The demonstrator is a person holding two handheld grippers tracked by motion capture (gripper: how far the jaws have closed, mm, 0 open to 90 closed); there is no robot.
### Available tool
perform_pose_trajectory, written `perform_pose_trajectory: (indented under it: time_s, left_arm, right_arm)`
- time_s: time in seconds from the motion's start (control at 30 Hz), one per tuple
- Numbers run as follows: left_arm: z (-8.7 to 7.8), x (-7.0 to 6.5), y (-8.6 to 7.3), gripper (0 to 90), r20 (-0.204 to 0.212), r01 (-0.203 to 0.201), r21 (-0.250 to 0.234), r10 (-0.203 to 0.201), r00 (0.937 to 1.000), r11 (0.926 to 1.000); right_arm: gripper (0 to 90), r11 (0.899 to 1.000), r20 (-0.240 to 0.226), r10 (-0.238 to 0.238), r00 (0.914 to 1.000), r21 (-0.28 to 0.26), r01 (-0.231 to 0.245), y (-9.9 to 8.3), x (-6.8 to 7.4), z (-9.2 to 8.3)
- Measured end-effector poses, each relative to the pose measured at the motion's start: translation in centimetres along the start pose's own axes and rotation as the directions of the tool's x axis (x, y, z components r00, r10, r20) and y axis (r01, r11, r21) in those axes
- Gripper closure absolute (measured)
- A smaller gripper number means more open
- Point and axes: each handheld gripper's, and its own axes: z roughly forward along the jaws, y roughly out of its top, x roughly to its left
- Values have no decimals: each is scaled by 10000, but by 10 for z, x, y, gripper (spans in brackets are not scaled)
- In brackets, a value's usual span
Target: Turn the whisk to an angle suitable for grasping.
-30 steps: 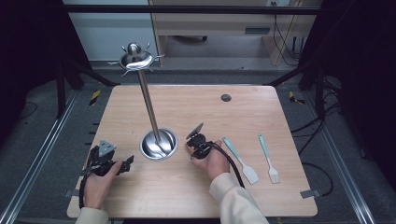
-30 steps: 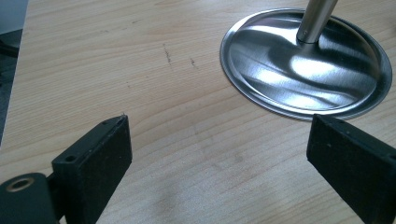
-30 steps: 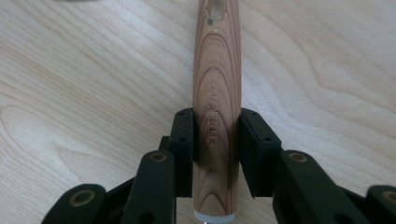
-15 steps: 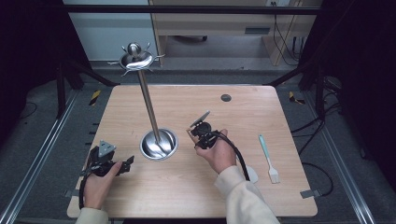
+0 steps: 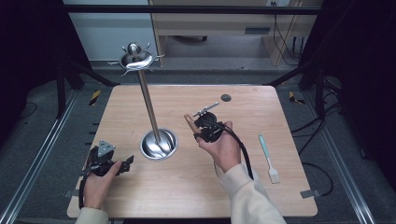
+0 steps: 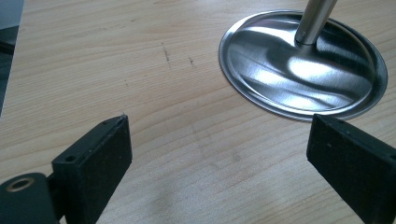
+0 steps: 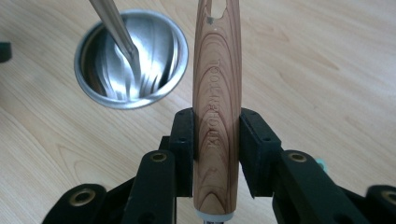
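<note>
Lower left, left gripper (image 6: 219, 154): is being held low by the person's left hand (image 5: 95, 184), close over the table (image 5: 177, 196); its jaws are being kept spread wide, with bare wood between them and nothing pinched.
Lower middle, right gripper (image 7: 217, 135): is being carried above the table by the person's right hand (image 5: 224, 149); its jaws are being pressed onto the two sides of the wooden handle (image 7: 217, 70).
Wooden handle: is being pinched near its lower end and pointed up the frame of the right gripper view, its slotted tip just right of the stand base (image 7: 130, 60); the working end is being hidden under the gripper.
Done so far, as judged: one utensil is being held clear of the wood, so the pick-up appears finished.
Left to do, as judged: the handle's slot is probably being brought towards the hooked crown (image 5: 135, 58) atop the pole (image 5: 148, 102); no utensil is hanging there yet, and the teal-handled utensil (image 5: 268, 156) is lying untouched at the right, well apart from both grippers.
Surface: pale wood with light scuffs is being used; a small dark disc (image 5: 226, 97) is sitting near the far edge.
Room: grey flooring, metal rails (image 5: 42, 154) and cables (image 5: 317, 126) are being seen around the table, with a pale cabinet (image 5: 215, 23) standing beyond.
</note>
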Motion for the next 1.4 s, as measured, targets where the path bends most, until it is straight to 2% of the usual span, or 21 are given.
perform_pose_trajectory:
  time_s: [0.2,0.53,0.7,0.9,1.03,1.17,1.2,1.37,1.4]
  left_arm:
    - [-1,0,0,63,18,20,-1,-20,10000,10000]
    - [-1,1,0,63,4,104,-69,-104,9999,9999]
    - [-2,2,0,63,-1,89,-78,-89,10000,9999]
    - [-2,2,0,63,-4,105,-89,-105,9999,9999]
    - [-2,2,0,63,-6,116,-91,-116,9999,9999]
    - [-3,2,0,63,-8,111,-88,-111,9999,9999]
    - [-3,2,0,63,-6,112,-90,-112,9999,9999]
    - [-3,2,0,63,-6,112,-91,-112,9999,9999]
    - [-3,2,0,63,-6,103,-84,-103,9999,9999]
  right_arm:
    - [688,9959,-84,20,10000,-899,-27,2,2,-15]
    - [688,9721,-230,-94,9997,-2346,38,8,20,-35]
    - [688,9516,-483,-16,9988,-3071,-133,13,31,-43]
    - [688,9192,-566,-385,9977,-3936,132,18,42,-52]
    - [688,9029,-643,-461,9969,-4297,141,23,47,-57]
    - [688,8923,-707,-463,9964,-4513,94,25,51,-61]
    - [688,8854,-679,-534,9963,-4646,158,25,51,-61]
    - [688,8718,-736,-505,9960,-4899,80,26,54,-66]
    - [688,8666,-736,-509,9960,-4990,74,26,55,-67]
